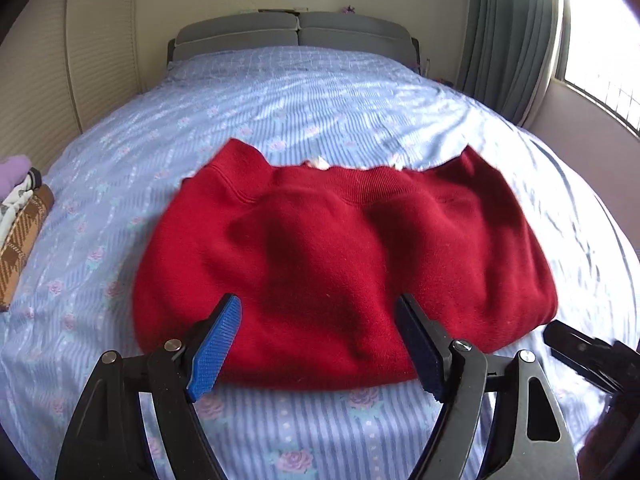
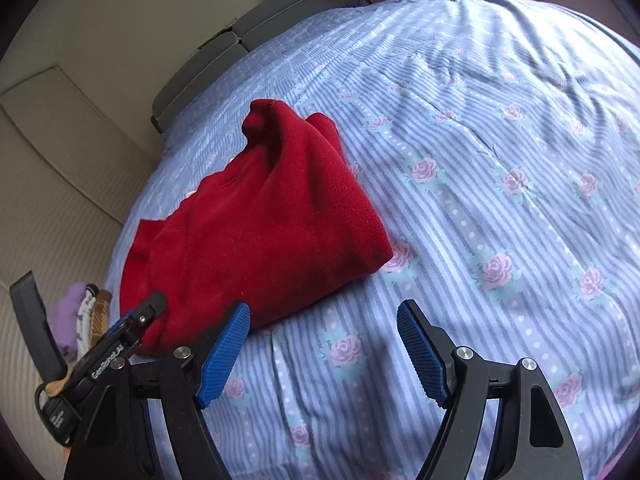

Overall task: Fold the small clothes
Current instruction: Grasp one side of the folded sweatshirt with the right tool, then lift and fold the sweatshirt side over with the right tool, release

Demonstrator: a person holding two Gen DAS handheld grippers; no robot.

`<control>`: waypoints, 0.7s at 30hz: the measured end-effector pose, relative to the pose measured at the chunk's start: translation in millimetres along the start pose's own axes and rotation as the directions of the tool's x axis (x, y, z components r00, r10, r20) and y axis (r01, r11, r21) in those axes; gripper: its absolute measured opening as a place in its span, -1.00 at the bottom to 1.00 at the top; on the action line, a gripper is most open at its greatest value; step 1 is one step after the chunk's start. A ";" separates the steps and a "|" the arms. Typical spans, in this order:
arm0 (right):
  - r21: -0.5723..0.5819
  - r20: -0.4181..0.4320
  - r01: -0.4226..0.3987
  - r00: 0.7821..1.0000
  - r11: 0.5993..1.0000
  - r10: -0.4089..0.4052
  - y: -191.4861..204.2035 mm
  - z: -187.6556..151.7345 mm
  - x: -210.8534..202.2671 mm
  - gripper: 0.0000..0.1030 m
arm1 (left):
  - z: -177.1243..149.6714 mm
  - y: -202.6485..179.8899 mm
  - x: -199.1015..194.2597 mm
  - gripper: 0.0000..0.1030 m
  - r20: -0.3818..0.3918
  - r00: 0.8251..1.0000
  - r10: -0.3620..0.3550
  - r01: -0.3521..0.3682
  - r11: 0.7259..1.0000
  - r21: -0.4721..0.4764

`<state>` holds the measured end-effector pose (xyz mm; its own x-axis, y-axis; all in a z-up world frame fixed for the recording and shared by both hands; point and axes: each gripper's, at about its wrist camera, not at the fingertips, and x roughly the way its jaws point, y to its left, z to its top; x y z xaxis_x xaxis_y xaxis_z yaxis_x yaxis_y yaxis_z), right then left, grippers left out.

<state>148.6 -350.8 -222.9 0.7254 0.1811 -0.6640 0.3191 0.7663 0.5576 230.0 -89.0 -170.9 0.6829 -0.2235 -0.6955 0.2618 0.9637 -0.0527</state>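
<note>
A red knit sweater (image 1: 340, 252) lies folded on the blue floral bedsheet (image 1: 304, 100), its ribbed edges at the far side. My left gripper (image 1: 318, 320) is open and empty, its blue-padded fingers hovering over the sweater's near edge. My right gripper (image 2: 324, 322) is open and empty over bare sheet (image 2: 500, 160), just right of the sweater (image 2: 256, 224). The right gripper's tip also shows at the lower right of the left wrist view (image 1: 576, 348). The left gripper shows at the lower left of the right wrist view (image 2: 124, 332).
A stack of folded clothes (image 1: 20, 232), plaid brown, white and purple, sits at the bed's left edge; it also shows in the right wrist view (image 2: 86, 316). A grey headboard (image 1: 296, 34) is at the far end. A curtain (image 1: 508, 32) and window (image 1: 600, 40) are on the right.
</note>
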 end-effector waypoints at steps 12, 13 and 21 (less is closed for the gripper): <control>0.174 0.044 -0.127 0.992 0.977 0.122 -5.4 10.2 44.9 0.48 | 5.4 22.3 -16.8 0.53 -0.001 0.998 0.058 -0.058 0.992 -0.110; 0.178 0.048 -0.132 0.991 0.975 0.125 -3.9 11.1 48.7 0.49 | 5.5 23.3 -16.5 0.53 -0.002 0.998 0.056 -0.056 0.992 -0.117; 0.242 0.107 -0.182 0.981 0.953 0.161 -0.4 28.5 76.1 0.55 | 6.0 27.3 -18.4 0.53 0.002 0.998 0.056 -0.055 0.989 -0.136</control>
<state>221.1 -354.9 -259.4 0.8283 0.2349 -0.5087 0.3193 0.5482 0.7730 228.6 -59.4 -155.3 0.6979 -0.1696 -0.6959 0.1289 0.9854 -0.1109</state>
